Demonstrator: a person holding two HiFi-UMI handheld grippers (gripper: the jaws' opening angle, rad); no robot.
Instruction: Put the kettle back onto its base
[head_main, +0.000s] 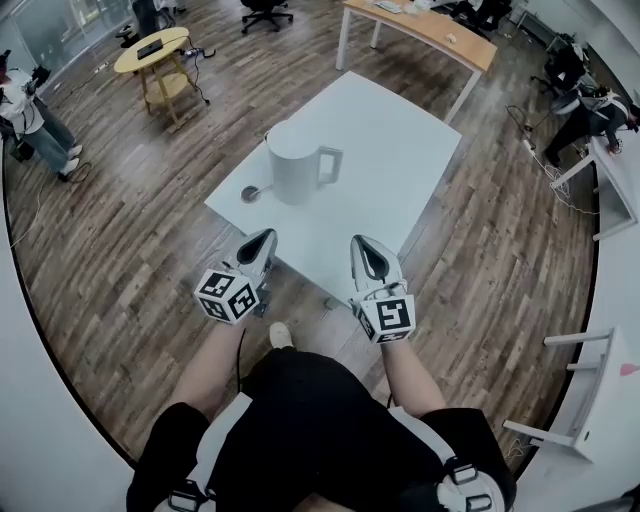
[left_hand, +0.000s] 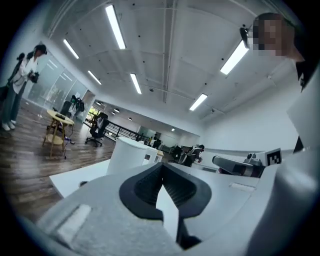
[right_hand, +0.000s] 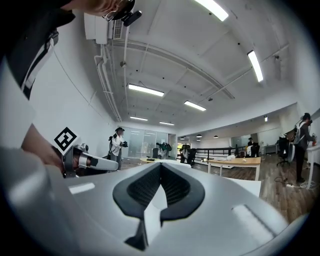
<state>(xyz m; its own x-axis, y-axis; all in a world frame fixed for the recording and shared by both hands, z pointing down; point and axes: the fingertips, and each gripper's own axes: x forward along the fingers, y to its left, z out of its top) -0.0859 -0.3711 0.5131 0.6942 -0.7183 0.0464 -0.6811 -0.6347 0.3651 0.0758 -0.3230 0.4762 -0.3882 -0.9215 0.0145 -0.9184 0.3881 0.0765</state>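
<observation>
- One kettle, white and cylindrical, stands upright on the white surface, toward that surface's far left part in the head view.
- Its handle points to the right in the head view. Nothing grips or touches it.
- A small dark round item lies on the surface just beside the kettle's lower left side. What it is cannot be told, nor whether a base sits under the kettle.
- Left tongs: the jaws are clenched together with nothing between them. The tips hover at the near edge of the surface, well apart from the kettle and aimed roughly toward it.
- In the left gripper view, the kettle stands beyond the closed tips, slightly to their left.
- Right tongs: the jaws are likewise clenched and empty. They are held over the near edge of the surface, near the left tongs and about level with them.
- Each tongs carries a marker cube, left and right, at its rear end, nearest the person's body.
- The surface stands on a wooden floor.
- Farther out, a round yellow side table stands at the upper left and a long wooden desk at the top.
- Another person stands at the far left edge of the room.
</observation>
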